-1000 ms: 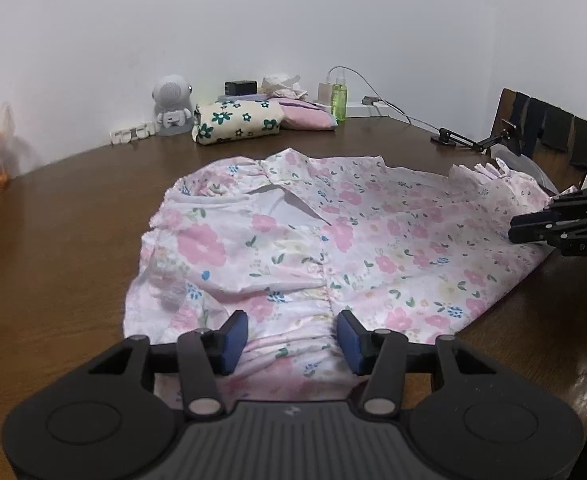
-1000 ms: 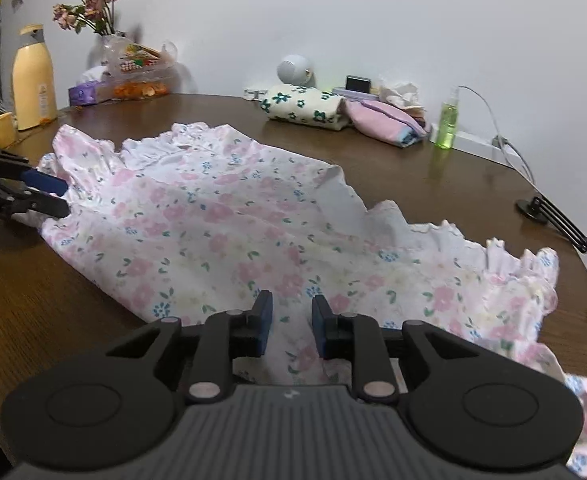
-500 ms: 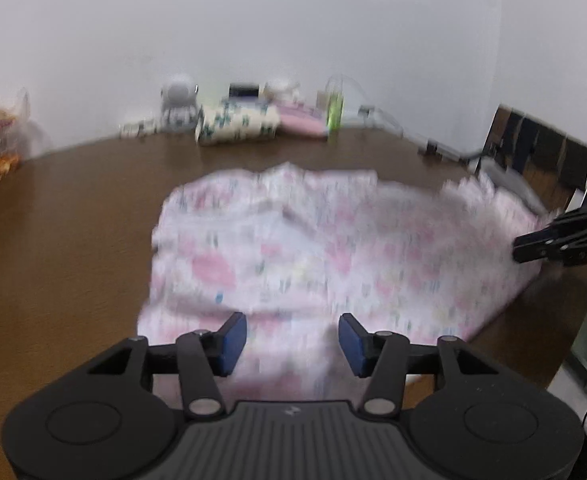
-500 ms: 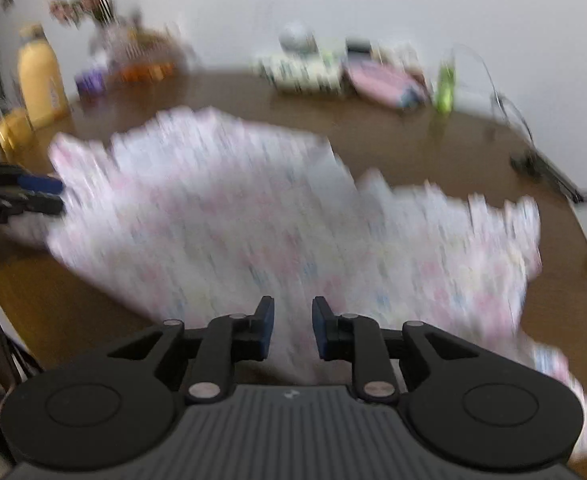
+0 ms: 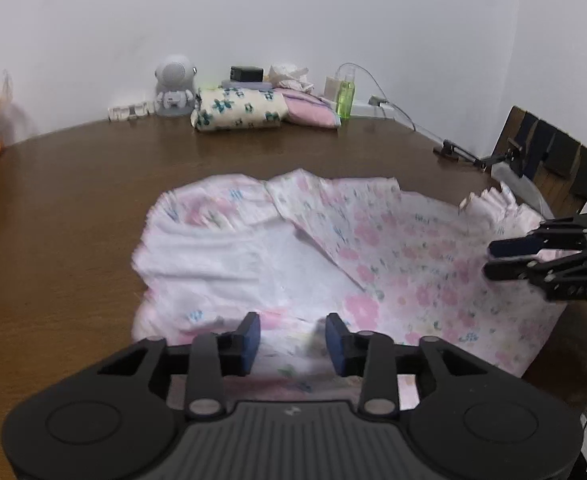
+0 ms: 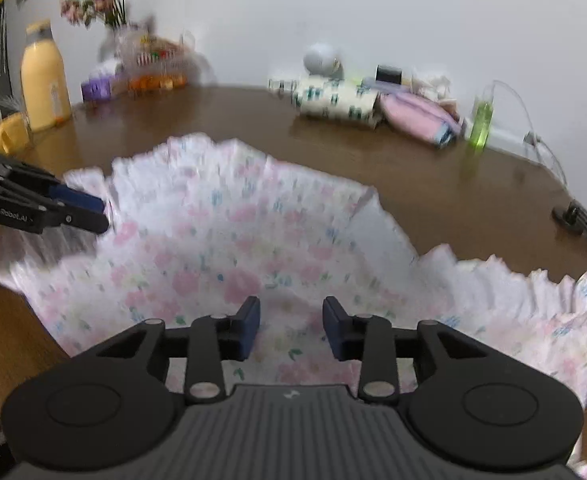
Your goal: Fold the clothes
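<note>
Floral dress [image 5: 377, 264], pink-on-white with a ruffled hem, lies on the brown table [image 5: 73, 216]; against the frames from a second back it sits bunched and closer to the table's near edge, its near border raised off the wood rather than flat. Both views are motion-blurred.

Left gripper [image 5: 292, 338]: jaws closing, pads not yet pressing; dress fabric lies between and under them, gap moderate. Right gripper [image 6: 291, 330]: jaws opening, noticeably wider than a second ago, cloth below the pads, nothing clamped.

Reading: near hem was likely dragged or lifted, the right side now letting go while the left takes a fresh hold. No fold laid yet — the dress is still one spread layer, its collar side toward the far part of the table, so the task looks to be at an early stage.

Folded clothes [image 5: 239, 110], cream floral and pink, sit at the table's far edge by the wall.

Writing: white lettering on the left gripper's finger arm in the right-wrist view, too blurred to spell with confidence; nothing else is legible
</note>
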A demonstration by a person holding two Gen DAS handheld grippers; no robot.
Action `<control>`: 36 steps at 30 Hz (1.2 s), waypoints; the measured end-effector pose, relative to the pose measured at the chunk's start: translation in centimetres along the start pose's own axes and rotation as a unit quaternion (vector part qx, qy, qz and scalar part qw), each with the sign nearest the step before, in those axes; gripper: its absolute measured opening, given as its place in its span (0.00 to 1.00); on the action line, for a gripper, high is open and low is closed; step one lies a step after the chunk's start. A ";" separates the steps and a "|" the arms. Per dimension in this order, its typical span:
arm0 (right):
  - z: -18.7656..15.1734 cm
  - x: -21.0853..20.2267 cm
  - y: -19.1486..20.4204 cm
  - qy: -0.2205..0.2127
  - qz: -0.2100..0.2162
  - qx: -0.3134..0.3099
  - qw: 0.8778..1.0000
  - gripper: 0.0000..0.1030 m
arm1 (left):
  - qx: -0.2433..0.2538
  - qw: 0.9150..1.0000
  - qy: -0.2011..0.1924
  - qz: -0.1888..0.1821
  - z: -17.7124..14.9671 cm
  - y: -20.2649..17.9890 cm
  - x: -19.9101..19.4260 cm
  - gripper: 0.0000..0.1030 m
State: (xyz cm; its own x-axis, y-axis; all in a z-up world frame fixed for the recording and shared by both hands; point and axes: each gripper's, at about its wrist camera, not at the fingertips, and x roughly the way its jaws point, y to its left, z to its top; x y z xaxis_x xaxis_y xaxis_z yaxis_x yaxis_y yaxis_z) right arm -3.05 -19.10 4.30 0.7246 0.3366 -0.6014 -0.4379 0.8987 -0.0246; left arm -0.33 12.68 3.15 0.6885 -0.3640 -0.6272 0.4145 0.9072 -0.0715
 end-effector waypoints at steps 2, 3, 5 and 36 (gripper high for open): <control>2.0 -1.2 -1.4 -0.016 0.007 -0.022 1.000 0.39 | 0.029 0.999 -0.025 0.024 1.9 1.1 -1.5 0.65; 3.3 -1.2 -2.3 -0.016 0.015 -0.035 0.999 0.48 | 0.049 0.997 -0.035 0.038 3.3 2.0 -1.7 0.79; 5.8 0.4 -4.1 0.004 0.052 -0.062 0.997 0.62 | 0.081 0.995 -0.045 0.036 5.8 3.9 -0.8 0.79; 9.3 13.1 -7.2 0.078 0.149 -0.162 0.972 0.01 | 0.159 0.971 0.049 -0.170 10.1 9.1 10.6 0.04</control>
State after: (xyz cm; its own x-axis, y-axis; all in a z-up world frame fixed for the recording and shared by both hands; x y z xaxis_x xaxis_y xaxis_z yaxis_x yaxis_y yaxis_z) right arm 14.56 -18.57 4.07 0.4606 0.4997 -0.7335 -0.7793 0.6233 -0.0647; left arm 16.71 14.95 3.69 0.4257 -0.5958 -0.6811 0.7815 0.6215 -0.0552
